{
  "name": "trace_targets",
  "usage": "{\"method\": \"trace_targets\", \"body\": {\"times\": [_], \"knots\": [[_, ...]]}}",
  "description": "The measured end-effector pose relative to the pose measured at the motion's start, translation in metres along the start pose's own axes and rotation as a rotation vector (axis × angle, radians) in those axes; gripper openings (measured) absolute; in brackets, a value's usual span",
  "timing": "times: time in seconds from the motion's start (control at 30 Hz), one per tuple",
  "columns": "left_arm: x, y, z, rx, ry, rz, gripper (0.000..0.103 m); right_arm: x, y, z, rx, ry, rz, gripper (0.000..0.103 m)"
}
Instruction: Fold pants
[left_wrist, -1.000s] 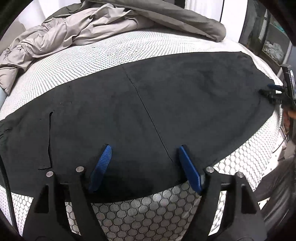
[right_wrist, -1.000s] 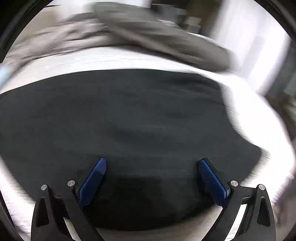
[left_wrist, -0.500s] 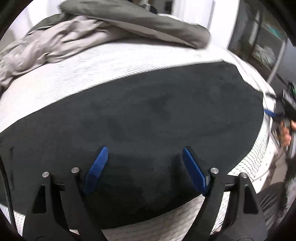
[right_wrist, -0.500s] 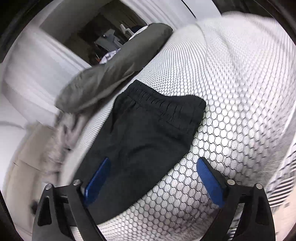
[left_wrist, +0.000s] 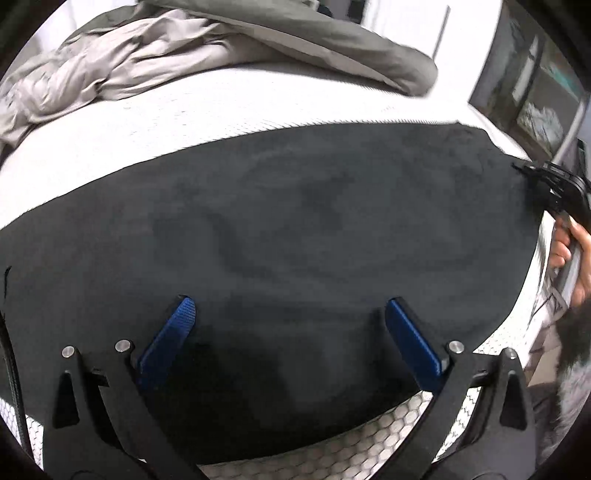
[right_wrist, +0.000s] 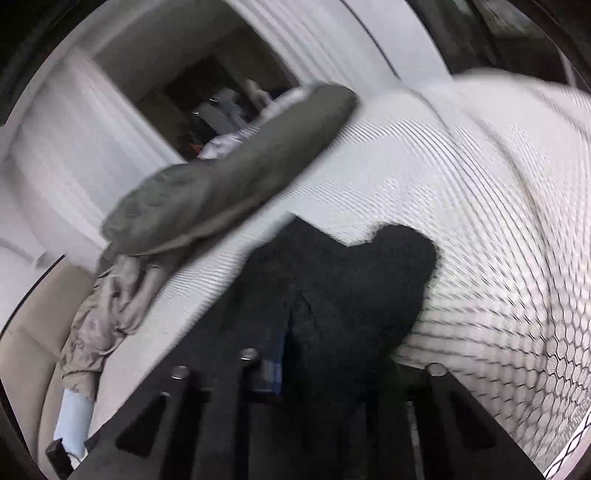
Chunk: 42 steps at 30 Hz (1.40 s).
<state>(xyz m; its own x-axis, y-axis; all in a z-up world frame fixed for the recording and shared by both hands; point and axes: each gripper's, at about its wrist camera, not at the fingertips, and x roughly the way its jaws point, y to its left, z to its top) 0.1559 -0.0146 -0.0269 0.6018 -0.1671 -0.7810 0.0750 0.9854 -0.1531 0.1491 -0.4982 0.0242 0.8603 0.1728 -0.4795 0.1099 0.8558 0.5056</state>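
Black pants (left_wrist: 295, 229) lie flat across a white mattress with a honeycomb pattern (left_wrist: 369, 443). My left gripper (left_wrist: 288, 332) is open, its blue pads (left_wrist: 173, 332) low over the near edge of the pants. My right gripper (right_wrist: 291, 354) is shut on the waistband end of the pants (right_wrist: 351, 288), which is bunched and lifted off the mattress (right_wrist: 498, 240). The right gripper also shows in the left wrist view (left_wrist: 554, 184), at the right end of the pants, held by a hand.
A grey crumpled blanket (left_wrist: 184, 55) lies along the far side of the mattress; it also shows in the right wrist view (right_wrist: 229, 177). A shelf with items (left_wrist: 535, 103) stands beyond the right edge. Beige cloth (right_wrist: 107, 314) hangs at the left.
My right gripper was open over the waistband and has shut on it and lifted it. My left gripper has stayed open and drifted a little over the pants.
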Motion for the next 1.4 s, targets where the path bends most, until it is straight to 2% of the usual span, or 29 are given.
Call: {"method": "trace_targets", "body": {"times": [0.07,0.13,0.17,0.2,0.23,0.27,0.3,0.33,0.37,0.43,0.53,0.57,0.63,0.67,0.7,0.8,0.83,0.93,1.03,1.13,1.17,1.2,1.23,1.27,1.3,1.4], "knots": [[-0.009,0.014,0.001,-0.038,-0.023,-0.013,0.102,0.005,0.046,0.002,-0.091,-0.004,0.091,0.015],[-0.015,0.026,0.001,-0.069,-0.038,0.001,0.102,-0.001,0.107,-0.012,-0.239,0.017,0.221,0.015],[-0.017,0.034,0.002,-0.096,-0.048,0.024,0.102,0.001,0.144,-0.028,-0.334,0.069,0.318,0.016],[-0.019,0.043,0.003,-0.129,-0.058,0.042,0.102,0.005,0.167,-0.041,-0.390,0.125,0.380,0.018],[-0.023,0.053,0.001,-0.160,-0.065,0.047,0.102,0.015,0.195,-0.064,-0.463,0.230,0.471,0.032],[-0.024,0.062,0.002,-0.183,-0.066,0.046,0.102,0.018,0.207,-0.079,-0.500,0.302,0.522,0.057],[-0.026,0.070,0.003,-0.215,-0.068,0.040,0.102,0.028,0.224,-0.102,-0.559,0.407,0.564,0.066],[-0.028,0.077,0.002,-0.232,-0.070,0.036,0.102,0.035,0.236,-0.125,-0.634,0.493,0.567,0.070],[-0.030,0.082,0.003,-0.253,-0.078,0.027,0.102,0.036,0.243,-0.141,-0.700,0.541,0.549,0.070],[-0.034,0.085,0.002,-0.263,-0.090,0.007,0.102,0.027,0.244,-0.151,-0.781,0.552,0.541,0.070],[-0.036,0.080,0.003,-0.254,-0.101,-0.044,0.098,0.012,0.231,-0.127,-0.746,0.469,0.560,0.071],[-0.036,0.080,0.002,-0.251,-0.097,-0.064,0.091,0.000,0.215,-0.120,-0.708,0.430,0.550,0.077],[-0.029,0.072,0.005,-0.245,-0.079,-0.124,0.084,-0.008,0.186,-0.103,-0.646,0.324,0.417,0.080],[-0.023,0.065,0.006,-0.235,-0.056,-0.161,0.079,-0.001,0.175,-0.097,-0.630,0.296,0.309,0.080],[-0.019,0.058,0.005,-0.222,-0.038,-0.187,0.075,0.008,0.167,-0.097,-0.628,0.305,0.243,0.080],[-0.003,0.040,0.003,-0.173,0.027,-0.215,0.073,0.053,0.138,-0.126,-0.723,0.474,0.015,0.080],[0.001,0.036,0.002,-0.157,0.044,-0.222,0.072,0.061,0.135,-0.132,-0.736,0.500,-0.011,0.080],[0.004,0.028,0.002,-0.147,0.047,-0.269,0.072,0.048,0.135,-0.130,-0.746,0.452,0.025,0.080],[0.020,0.033,0.012,-0.217,0.067,-0.354,0.072,0.033,0.127,-0.124,-0.683,0.454,0.101,0.081],[0.043,0.035,0.027,-0.279,0.070,-0.374,0.072,0.045,0.124,-0.124,-0.659,0.463,0.116,0.081],[0.048,0.034,0.032,-0.290,0.070,-0.368,0.065,0.048,0.122,-0.124,-0.650,0.469,0.120,0.081],[0.054,0.033,0.037,-0.308,0.073,-0.349,0.051,0.049,0.117,-0.123,-0.637,0.474,0.126,0.081],[0.057,0.032,0.040,-0.321,0.078,-0.338,0.049,0.055,0.116,-0.120,-0.628,0.478,0.130,0.081],[0.058,0.032,0.042,-0.334,0.071,-0.327,0.040,0.057,0.111,-0.121,-0.623,0.482,0.130,0.081],[0.056,0.034,0.042,-0.352,0.051,-0.299,0.022,0.063,0.113,-0.121,-0.621,0.480,0.126,0.081],[0.043,0.036,0.041,-0.393,-0.010,-0.288,0.010,0.080,0.122,-0.123,-0.601,0.481,0.114,0.081]]}}
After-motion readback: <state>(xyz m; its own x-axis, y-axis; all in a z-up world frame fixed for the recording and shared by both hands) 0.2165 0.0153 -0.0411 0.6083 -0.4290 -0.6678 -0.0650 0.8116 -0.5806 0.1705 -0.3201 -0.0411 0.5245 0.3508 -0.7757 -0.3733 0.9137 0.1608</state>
